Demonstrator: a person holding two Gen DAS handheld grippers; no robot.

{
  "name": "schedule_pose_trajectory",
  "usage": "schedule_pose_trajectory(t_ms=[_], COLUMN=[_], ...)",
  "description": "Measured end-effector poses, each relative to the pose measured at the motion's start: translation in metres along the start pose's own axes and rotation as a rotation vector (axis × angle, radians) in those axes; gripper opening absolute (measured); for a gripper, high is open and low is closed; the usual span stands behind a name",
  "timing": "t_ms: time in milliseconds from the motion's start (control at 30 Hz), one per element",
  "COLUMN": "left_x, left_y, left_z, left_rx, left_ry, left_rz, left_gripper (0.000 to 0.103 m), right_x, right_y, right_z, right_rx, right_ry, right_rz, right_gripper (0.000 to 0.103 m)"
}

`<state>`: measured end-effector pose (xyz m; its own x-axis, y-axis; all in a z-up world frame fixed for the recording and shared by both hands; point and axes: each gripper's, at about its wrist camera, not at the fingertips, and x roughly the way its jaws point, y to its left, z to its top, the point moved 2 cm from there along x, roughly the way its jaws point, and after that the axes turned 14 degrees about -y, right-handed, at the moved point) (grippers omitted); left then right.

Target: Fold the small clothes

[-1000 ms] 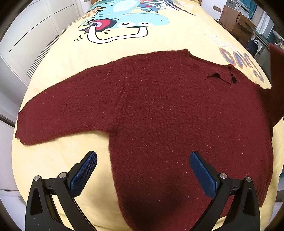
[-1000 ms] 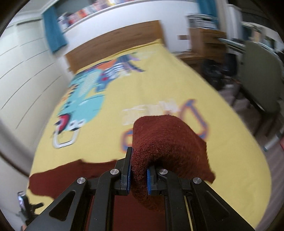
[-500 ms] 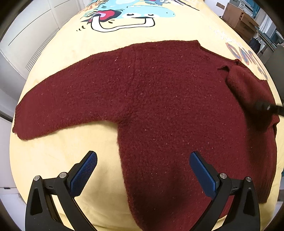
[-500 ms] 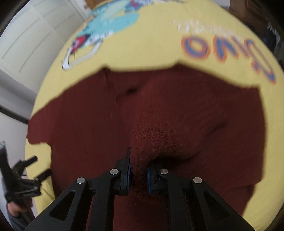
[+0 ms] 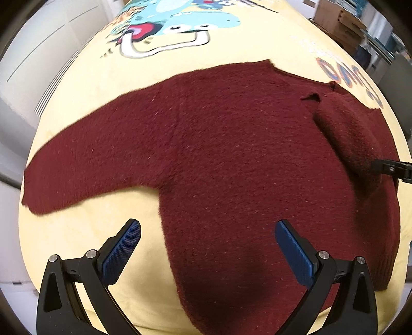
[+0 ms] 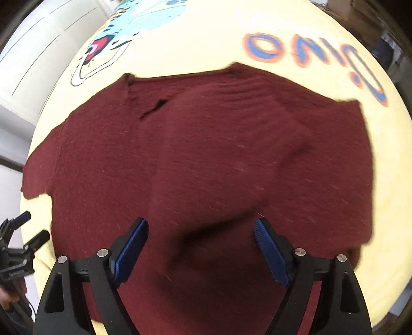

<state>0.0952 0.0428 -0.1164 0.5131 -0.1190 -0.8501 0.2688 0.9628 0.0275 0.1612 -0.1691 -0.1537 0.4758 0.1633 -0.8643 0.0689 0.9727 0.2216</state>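
A dark red knitted sweater [image 5: 231, 159] lies flat on the yellow bed cover [image 5: 77, 244]. Its left sleeve [image 5: 85, 167] stretches out to the left. Its right sleeve [image 5: 352, 139] lies folded inward over the body; in the right wrist view it shows as a raised fold [image 6: 231, 180]. My left gripper [image 5: 207, 247] is open and empty, hovering over the sweater's lower hem. My right gripper [image 6: 200, 244] is open and empty just above the folded sleeve's end. The right gripper's tip shows at the right edge of the left wrist view [image 5: 391, 168].
The bed cover carries a cartoon dinosaur print [image 5: 175, 23] and blue-orange letters [image 6: 309, 54] beyond the sweater. White wardrobe doors [image 5: 31, 51] stand on the left, a wooden dresser [image 5: 340, 15] at the far right. The left gripper shows at the left edge [image 6: 18, 242].
The right gripper carried the right sleeve over the sweater's body, laid it down and opened, letting go. The left gripper stayed open and shifted only a little.
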Motion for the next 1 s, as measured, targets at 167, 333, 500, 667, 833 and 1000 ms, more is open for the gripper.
schedule_pose_trajectory(t_ms=[167,333,500,667,833,1000], left_x=[-0.005,-0.004,0.009,0.046,0.083,0.123], left_y=[-0.032,-0.097,-0.184,-0.256,-0.297,-0.307], left_z=[0.020,0.054,0.081,0.088,0.078,0.068], left_rx=[0.083,0.205,0.364,0.510,0.606,0.624], left_ry=[-0.027,-0.068,-0.091,-0.044,0.019,0.098], left_rz=[-0.030,-0.118,-0.206,-0.196,-0.181,-0.131], left_gripper=[0.102,0.102,0.102,0.102,0.102,0.079], right_x=[-0.031,-0.037,-0.042,-0.045,-0.051,-0.053], right_y=[-0.042,-0.079,-0.114,-0.131,-0.138,-0.149], right_z=[-0.025,-0.059,-0.084,-0.091,-0.094,-0.098], right_rx=[0.081,0.152,0.253,0.285,0.299,0.328], right_ry=[-0.007,0.001,-0.005,-0.021,-0.036,-0.038], right_rz=[0.030,-0.085,-0.085,-0.091,-0.080,-0.076], right_gripper=[0.086,0.086,0.086,0.086,0.086,0.086])
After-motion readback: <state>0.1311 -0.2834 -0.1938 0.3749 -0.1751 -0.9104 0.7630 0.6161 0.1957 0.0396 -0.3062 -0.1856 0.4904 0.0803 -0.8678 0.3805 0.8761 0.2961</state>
